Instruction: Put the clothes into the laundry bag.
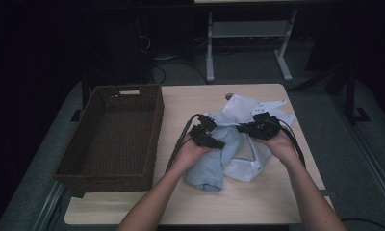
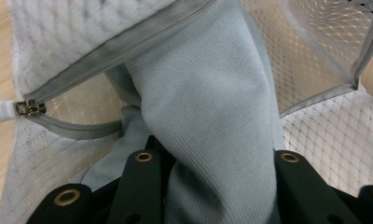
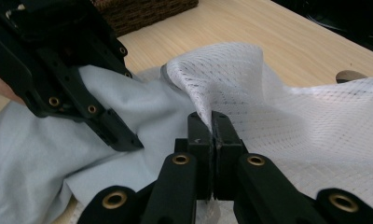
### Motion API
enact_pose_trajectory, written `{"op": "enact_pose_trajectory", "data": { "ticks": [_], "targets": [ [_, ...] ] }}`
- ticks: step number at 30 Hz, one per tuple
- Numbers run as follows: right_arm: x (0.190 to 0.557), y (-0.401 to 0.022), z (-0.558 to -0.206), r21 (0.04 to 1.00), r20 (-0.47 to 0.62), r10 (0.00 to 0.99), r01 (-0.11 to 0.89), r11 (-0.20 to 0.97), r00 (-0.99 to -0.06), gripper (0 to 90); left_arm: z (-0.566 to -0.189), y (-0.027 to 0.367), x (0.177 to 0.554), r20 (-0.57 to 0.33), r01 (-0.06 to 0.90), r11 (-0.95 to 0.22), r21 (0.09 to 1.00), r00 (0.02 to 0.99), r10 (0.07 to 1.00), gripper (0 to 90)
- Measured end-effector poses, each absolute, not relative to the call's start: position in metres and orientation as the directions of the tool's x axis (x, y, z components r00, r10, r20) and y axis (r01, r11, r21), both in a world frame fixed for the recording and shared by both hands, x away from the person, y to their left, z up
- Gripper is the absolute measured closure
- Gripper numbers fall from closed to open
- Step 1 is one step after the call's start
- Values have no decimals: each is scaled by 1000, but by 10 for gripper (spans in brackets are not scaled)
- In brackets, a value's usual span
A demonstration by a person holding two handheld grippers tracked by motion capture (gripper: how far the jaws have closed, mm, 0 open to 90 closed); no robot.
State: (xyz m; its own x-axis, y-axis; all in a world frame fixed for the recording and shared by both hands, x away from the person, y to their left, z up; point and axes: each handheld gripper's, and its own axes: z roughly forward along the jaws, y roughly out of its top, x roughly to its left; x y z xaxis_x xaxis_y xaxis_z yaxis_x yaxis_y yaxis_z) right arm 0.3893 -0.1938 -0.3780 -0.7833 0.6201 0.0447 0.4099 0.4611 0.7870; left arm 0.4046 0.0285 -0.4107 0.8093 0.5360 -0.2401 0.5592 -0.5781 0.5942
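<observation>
While the light blue cloth (image 1: 211, 163) lies on the counter (image 1: 258, 202) with its long axis running from the near edge up into the white mesh bag (image 1: 246, 166), its far end is hidden inside the bag. The left tool (image 1: 218, 143) holds the cloth between wide jaws. The right tool (image 1: 242, 128) is fully closed, pinching the bag's edge.

High view overhead, facing forward-down; gripper views close, sharing mesh bag (image 2: 324, 135).
</observation>
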Motion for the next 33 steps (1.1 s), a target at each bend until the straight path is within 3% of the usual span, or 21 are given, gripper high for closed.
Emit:
{"op": "enact_pose_trajectory", "data": {
  "ticks": [8,22,33],
  "targets": [
    [388,-193,-375,797,46,617,402,452,-786,878,-404,8,401,-208,515,-620,592,841,500,664],
    [387,-194,-375,796,51,615,404,451,-787,878,-420,-3,413,-236,558,-579,595,809,538,646],
    [388,-196,-376,791,54,619,412,453,-784,877,-420,8,411,-233,551,-540,636,805,546,409]
  ]
}}
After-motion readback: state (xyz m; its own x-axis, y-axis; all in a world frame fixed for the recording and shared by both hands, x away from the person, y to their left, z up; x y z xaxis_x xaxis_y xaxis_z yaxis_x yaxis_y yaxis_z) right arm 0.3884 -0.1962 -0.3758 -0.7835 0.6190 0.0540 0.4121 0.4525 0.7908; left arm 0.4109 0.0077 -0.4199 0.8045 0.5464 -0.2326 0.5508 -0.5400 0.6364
